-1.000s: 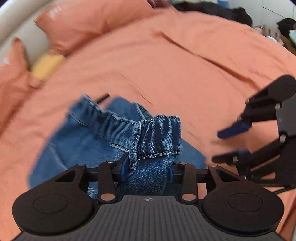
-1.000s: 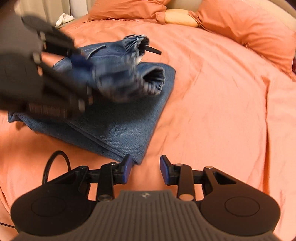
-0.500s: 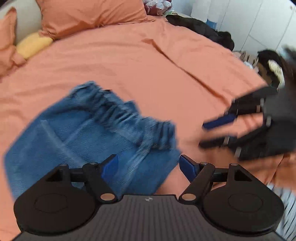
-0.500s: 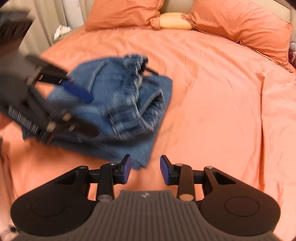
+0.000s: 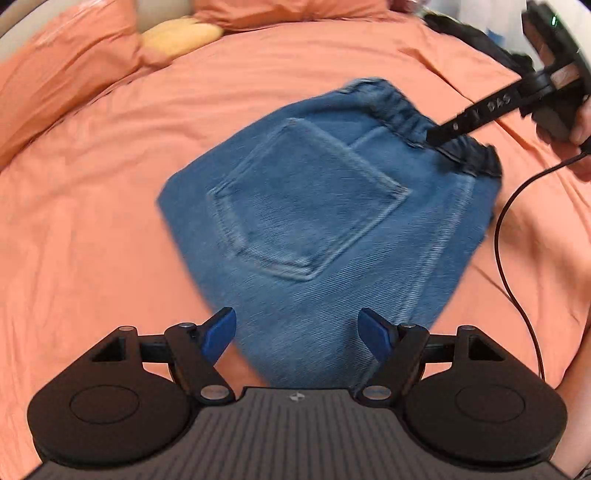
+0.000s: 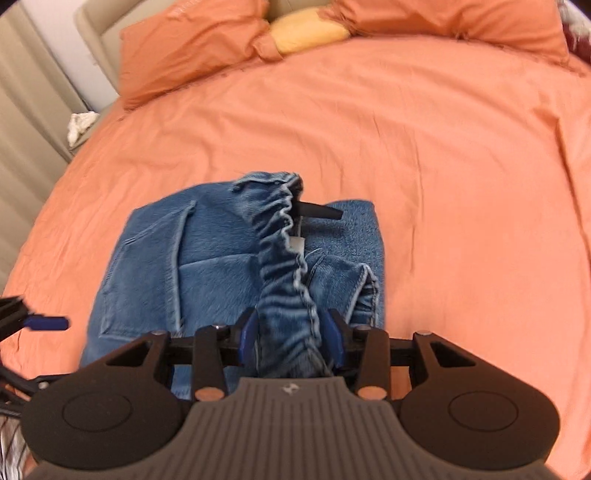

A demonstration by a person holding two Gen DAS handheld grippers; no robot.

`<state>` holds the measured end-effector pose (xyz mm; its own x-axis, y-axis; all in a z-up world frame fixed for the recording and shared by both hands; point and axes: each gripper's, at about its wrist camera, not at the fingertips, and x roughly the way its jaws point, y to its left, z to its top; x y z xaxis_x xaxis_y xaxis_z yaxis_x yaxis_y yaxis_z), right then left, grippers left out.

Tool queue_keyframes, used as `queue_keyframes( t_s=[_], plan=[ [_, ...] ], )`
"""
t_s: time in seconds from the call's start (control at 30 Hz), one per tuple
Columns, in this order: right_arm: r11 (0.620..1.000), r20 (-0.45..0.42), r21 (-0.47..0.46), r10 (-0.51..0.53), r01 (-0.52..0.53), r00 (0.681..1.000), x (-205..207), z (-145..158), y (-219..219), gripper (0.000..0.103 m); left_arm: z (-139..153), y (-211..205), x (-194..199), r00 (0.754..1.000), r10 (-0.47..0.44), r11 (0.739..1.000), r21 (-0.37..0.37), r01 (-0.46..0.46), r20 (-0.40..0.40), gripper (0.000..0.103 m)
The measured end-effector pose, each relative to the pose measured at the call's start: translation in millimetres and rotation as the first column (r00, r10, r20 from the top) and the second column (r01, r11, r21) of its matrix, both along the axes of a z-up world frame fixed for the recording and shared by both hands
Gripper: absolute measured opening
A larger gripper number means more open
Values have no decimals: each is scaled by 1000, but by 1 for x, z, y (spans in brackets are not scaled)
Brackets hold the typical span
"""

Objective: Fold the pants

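Blue denim pants [image 5: 325, 206] lie folded into a compact bundle on the orange bed sheet [image 5: 92, 221], back pocket up. My left gripper [image 5: 297, 332] is open and empty, its blue pads just above the near edge of the bundle. My right gripper [image 6: 291, 334] is shut on the gathered elastic waistband [image 6: 284, 258] of the pants [image 6: 177, 258]. In the left wrist view the right gripper [image 5: 443, 134] reaches in from the upper right onto the waistband [image 5: 413, 114]. The left gripper's blue fingertip [image 6: 46, 322] shows at the left edge of the right wrist view.
Orange pillows [image 6: 192, 48] and a yellow cushion [image 6: 310, 31] lie at the head of the bed. A black cable [image 5: 517, 258] hangs at the right. Dark clothes [image 5: 465, 33] lie at the far right edge. A white cloth [image 6: 79, 123] sits beside the bed.
My left gripper let go of the waistband, opened and drew back. My right gripper moved in and closed on the waistband. The pants now lie flatter with the pocket up.
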<state>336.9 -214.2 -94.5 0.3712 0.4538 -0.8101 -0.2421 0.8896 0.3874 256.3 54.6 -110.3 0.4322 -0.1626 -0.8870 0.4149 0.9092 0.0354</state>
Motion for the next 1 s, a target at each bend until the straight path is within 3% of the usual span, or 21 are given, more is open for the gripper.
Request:
queue_keyframes(
  t_s=[0.07,0.13,0.3,0.37,0.47,0.6,0.73,0.83,0.9,0.93,1.0],
  plan=[
    [1000,-23,-2,-22,22,999,3,0,3,31,1,9,2,1000,22,1000,-19,-22,2,88],
    [999,32,-45,19,-17,999,-4,17,7,7,4,16,3,999,36,999,-41,-35,11,88],
    [996,140,-33,89,-85,986,-37,84,3,3,4,27,6,998,62,992,-112,-60,21,76],
    [994,152,-45,101,-95,983,-51,96,-4,3,4,28,6,997,77,987,-146,-72,27,70],
    [995,79,-76,63,-57,995,-61,80,-22,2,5,28,5,996,84,979,-190,-78,23,69],
    [995,-23,-96,-23,21,999,-66,22,-44,2,3,23,-2,1000,21,984,-177,-21,-3,69],
    [994,-51,-102,-55,50,997,-71,-13,-47,3,-4,10,-20,994,-99,990,-110,93,-47,70],
    [993,-46,-101,-59,54,997,-68,-15,-42,3,-16,-4,-32,985,-144,989,-44,141,-90,75],
    [993,-35,-114,-43,39,998,-68,-14,-39,3,-33,-12,-38,985,-123,990,52,131,-123,66],
    [992,-31,-122,-31,27,999,-69,-14,-37,3,-41,-13,-36,982,-107,992,49,116,-158,54],
    [990,-18,-142,-9,6,1000,-70,-15,-34,3,-52,-13,-32,976,-73,993,75,90,-205,50]
  ],
)
